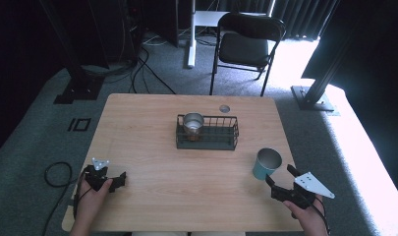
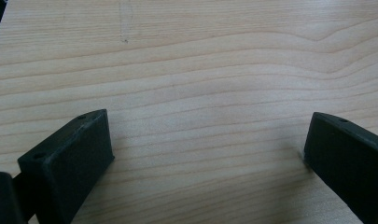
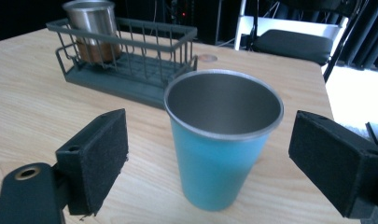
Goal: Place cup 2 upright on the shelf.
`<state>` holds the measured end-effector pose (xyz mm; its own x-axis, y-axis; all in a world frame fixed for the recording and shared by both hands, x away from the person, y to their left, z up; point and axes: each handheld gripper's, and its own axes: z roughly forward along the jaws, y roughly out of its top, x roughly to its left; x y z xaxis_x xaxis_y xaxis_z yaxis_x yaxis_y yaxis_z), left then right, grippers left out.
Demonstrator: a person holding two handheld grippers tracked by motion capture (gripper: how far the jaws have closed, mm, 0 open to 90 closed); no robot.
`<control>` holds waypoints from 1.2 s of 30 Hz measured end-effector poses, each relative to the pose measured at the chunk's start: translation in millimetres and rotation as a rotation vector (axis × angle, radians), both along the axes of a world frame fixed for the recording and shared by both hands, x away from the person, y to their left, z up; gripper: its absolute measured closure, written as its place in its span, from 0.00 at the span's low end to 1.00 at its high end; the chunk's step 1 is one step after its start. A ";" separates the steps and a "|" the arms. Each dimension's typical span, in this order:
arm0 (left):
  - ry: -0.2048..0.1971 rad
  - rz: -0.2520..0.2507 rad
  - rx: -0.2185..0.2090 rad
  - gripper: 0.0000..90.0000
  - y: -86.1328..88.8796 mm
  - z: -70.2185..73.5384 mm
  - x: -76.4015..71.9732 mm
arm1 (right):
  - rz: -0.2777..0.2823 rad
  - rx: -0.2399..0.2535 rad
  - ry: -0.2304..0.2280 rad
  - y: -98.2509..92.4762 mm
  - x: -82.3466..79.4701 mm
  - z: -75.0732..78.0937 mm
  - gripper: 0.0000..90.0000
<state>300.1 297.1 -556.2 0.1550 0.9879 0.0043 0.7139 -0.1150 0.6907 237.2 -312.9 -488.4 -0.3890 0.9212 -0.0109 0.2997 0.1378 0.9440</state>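
Pale wood-grain tabletop point(image 1: 186, 182), rounded corners, one small round grommet point(image 1: 224, 108) near the far edge. Grey carpet under it; black cables run across the floor at the far left. One black folding chair point(image 1: 245, 44) stands beyond the tabletop, with a white table leg beside it and dark curtains behind. Bright daylight washes the floor at right.

No readable writing or brand marks on anything.

Count: two cups, one basket, two tongs.
- Blue cup point(image 3: 221, 140), steel rim and bare metal inside, upright on the tabletop near the right edge, well apart from the basket.
- Dark wire basket point(image 1: 207, 132) at centre; one steel cup point(image 1: 192, 124) with a copper-toned lower half stands upright in its left end.

Right tongs point(image 1: 281, 178): jaws spread wide, aimed at the blue cup, just short of it; the cup sits between them in the right gripper view, untouched.
Left tongs point(image 1: 117, 180): jaws apart over bare wood at the near left, holding nothing.
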 end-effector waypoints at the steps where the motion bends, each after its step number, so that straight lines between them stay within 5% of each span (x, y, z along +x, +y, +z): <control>1: 0.000 0.000 0.000 0.02 0.0 0.0 0.0 | -0.002 -0.001 0.005 -1.1 0.2 -3.2 0.13; 19: 0.000 0.000 0.000 0.02 0.0 0.0 0.0 | -0.010 0.017 0.074 -4.3 22.7 -41.3 0.13; 36: 0.000 0.000 0.000 0.02 0.0 0.0 0.0 | -0.004 0.038 0.070 -2.0 42.7 -45.3 0.13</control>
